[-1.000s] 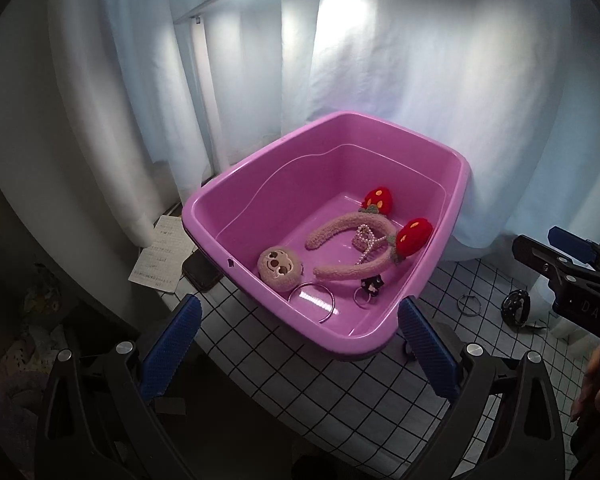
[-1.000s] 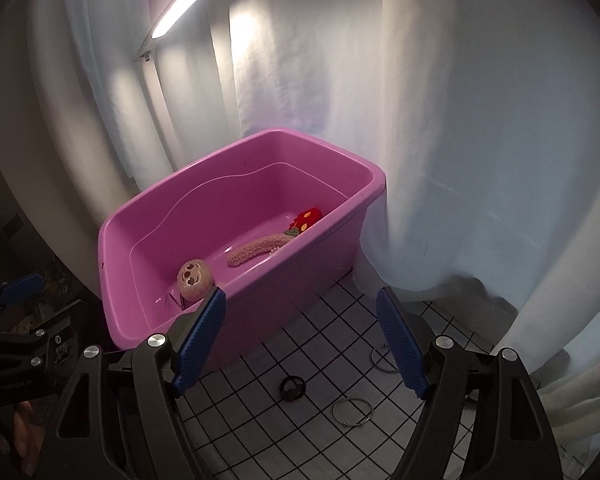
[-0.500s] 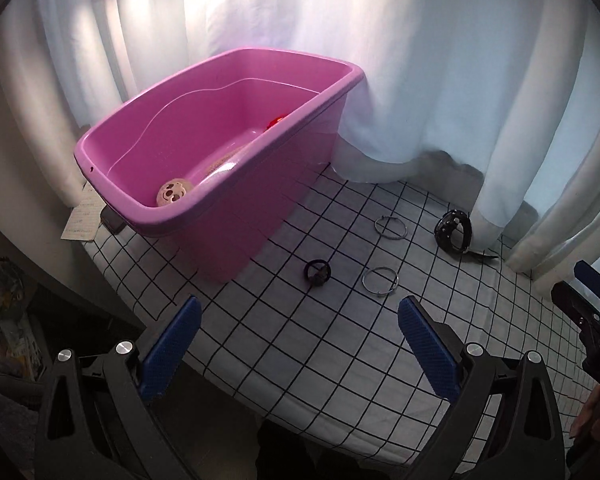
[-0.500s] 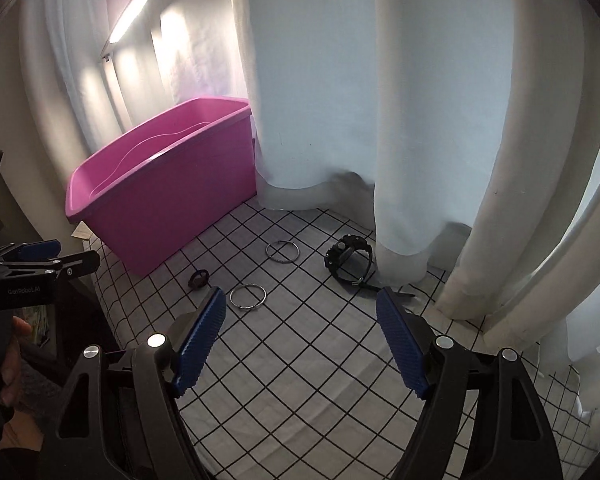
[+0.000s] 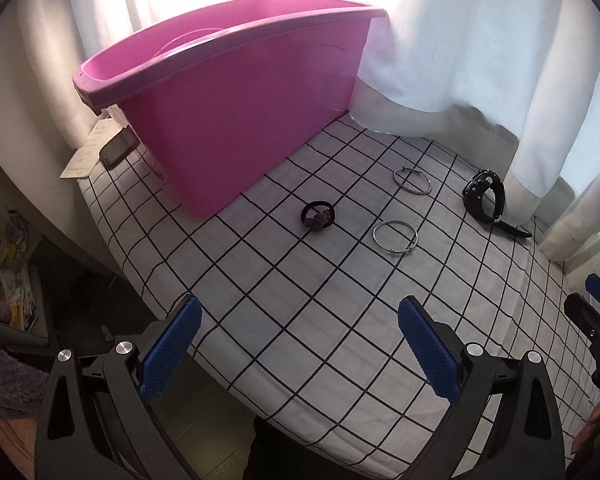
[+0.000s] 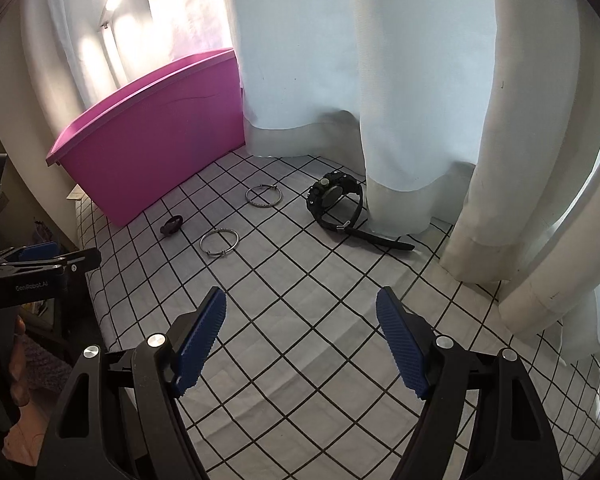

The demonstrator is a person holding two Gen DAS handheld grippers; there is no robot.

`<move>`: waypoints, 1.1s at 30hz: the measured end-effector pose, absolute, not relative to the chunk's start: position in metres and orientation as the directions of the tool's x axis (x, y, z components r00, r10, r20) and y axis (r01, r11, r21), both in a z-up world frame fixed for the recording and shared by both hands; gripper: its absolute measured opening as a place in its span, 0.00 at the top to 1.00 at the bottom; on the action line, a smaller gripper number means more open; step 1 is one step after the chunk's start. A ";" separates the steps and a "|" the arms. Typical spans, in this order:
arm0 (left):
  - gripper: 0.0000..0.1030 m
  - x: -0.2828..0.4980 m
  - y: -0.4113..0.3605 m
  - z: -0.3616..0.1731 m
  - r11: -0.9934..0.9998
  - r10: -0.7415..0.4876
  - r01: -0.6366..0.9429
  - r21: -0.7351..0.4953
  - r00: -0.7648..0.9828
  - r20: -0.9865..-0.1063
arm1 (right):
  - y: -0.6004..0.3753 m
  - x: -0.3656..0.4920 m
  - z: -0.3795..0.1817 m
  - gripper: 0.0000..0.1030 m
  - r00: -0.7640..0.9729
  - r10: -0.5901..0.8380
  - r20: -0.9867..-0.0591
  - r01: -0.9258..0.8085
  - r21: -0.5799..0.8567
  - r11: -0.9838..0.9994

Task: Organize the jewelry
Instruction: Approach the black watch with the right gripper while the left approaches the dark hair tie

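A pink tub (image 5: 236,120) stands at the far left of the checked table; it also shows in the right wrist view (image 6: 152,140), its inside hidden. On the cloth lie a black hair tie with a brown charm (image 5: 317,218) (image 6: 172,226), two silver bangles (image 5: 395,237) (image 5: 412,181) (image 6: 219,242) (image 6: 264,196) and a black watch (image 5: 485,202) (image 6: 336,204). My left gripper (image 5: 298,348) is open and empty above the table's near edge. My right gripper (image 6: 300,344) is open and empty, well short of the watch.
White curtains (image 6: 380,80) hang along the back and right, their hems touching the cloth beside the watch. A phone (image 5: 118,148) and a paper slip (image 5: 86,152) lie left of the tub. The table's edge (image 5: 148,292) drops off at the near left.
Both grippers have pulled back and down from the tub. The view went from looking into the tub to looking along the table with the loose jewelry ahead. Both stay open.
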State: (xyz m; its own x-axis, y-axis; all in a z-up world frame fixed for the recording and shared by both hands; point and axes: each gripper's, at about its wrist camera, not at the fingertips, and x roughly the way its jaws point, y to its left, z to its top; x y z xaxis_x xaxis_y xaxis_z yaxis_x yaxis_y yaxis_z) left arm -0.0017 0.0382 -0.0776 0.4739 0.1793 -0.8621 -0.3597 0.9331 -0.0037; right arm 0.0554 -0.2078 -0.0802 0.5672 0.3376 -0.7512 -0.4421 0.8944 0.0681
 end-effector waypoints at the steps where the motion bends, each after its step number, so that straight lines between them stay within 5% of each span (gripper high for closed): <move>1: 0.06 0.002 0.040 -0.083 0.929 0.176 -0.371 -0.012 0.467 -0.866 | -0.207 0.060 -0.084 0.28 0.564 0.338 -0.754 -0.443 0.069 0.894; 33: 0.06 0.112 0.073 -0.172 0.920 0.233 -0.387 0.054 0.434 -0.870 | -0.151 0.192 -0.160 0.28 0.558 0.236 -0.795 -0.379 0.009 0.925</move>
State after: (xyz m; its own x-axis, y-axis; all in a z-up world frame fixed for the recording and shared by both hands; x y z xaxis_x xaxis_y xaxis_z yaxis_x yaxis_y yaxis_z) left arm 0.1123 0.0726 -0.1716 0.4341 0.2333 -0.8701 -0.3873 0.9204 0.0535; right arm 0.1921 -0.1511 -0.1605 0.5584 0.2360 -0.7953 -0.3787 0.9255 0.0088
